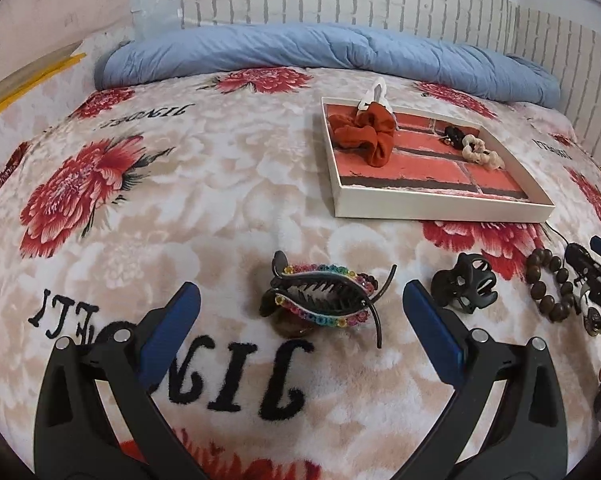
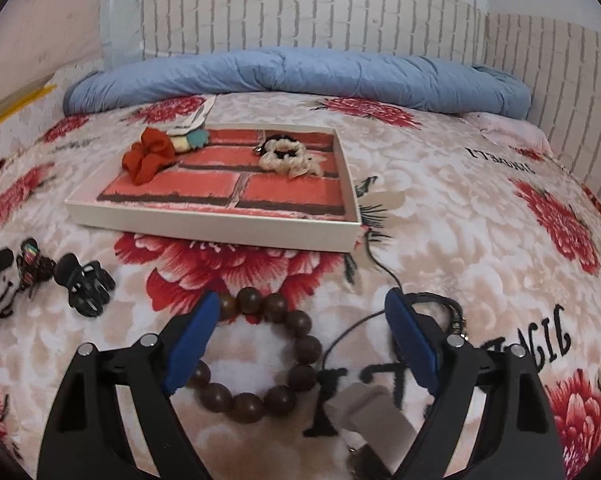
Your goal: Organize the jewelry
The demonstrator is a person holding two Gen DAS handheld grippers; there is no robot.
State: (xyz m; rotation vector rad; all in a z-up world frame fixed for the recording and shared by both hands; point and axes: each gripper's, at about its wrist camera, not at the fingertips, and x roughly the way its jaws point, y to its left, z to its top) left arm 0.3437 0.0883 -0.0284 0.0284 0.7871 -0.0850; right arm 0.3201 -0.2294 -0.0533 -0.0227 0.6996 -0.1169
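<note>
1. Bed w/ a floral fleece blanket (image 1: 204,200), a rolled blue duvet (image 1: 300,50) along the far edge, white brick-look wall behind.
2. Shallow tray (image 1: 440,213) w/ brick-print floor sat on the blanket beyond both grippers. Already inside: rust scrunchie (image 1: 362,132) at the far-left corner, cream scrunchie (image 1: 480,152) beside a small black piece at the far right. Front half of the tray was bare.
3. Left gripper (image 1: 300,312) was spread wide, holding nothing. The rainbow-stone hair clip (image 1: 324,296) lay between its blue pads, touching neither; something brown & round sat under its near-left end, can't tell what.
4. Right gripper (image 2: 302,328) was also wide apart & empty. The wooden bead bracelet (image 2: 260,356) lay flat between its fingers, left pad over the beads on that side. A thin black cord (image 2: 380,268) ran past the right pad; blurry pale tag near the lens.
5. Black claw clip (image 1: 464,282) sat on the blanket btwn the two work spots, untouched.
6. Judgement, step in hand: approach done, pinch not yet made, on either side.
7. Doing it well:
   - Left: come lower, pinch across the clip's two jewelled bars at mid-length, not on the wire tails, which would likely slip or twist.
   - Right: shift so both pads straddle one side of the bead ring, not the hole; keep the cord out of the pinch.
   - Soft pile gives, so press down lightly before closing.
</note>
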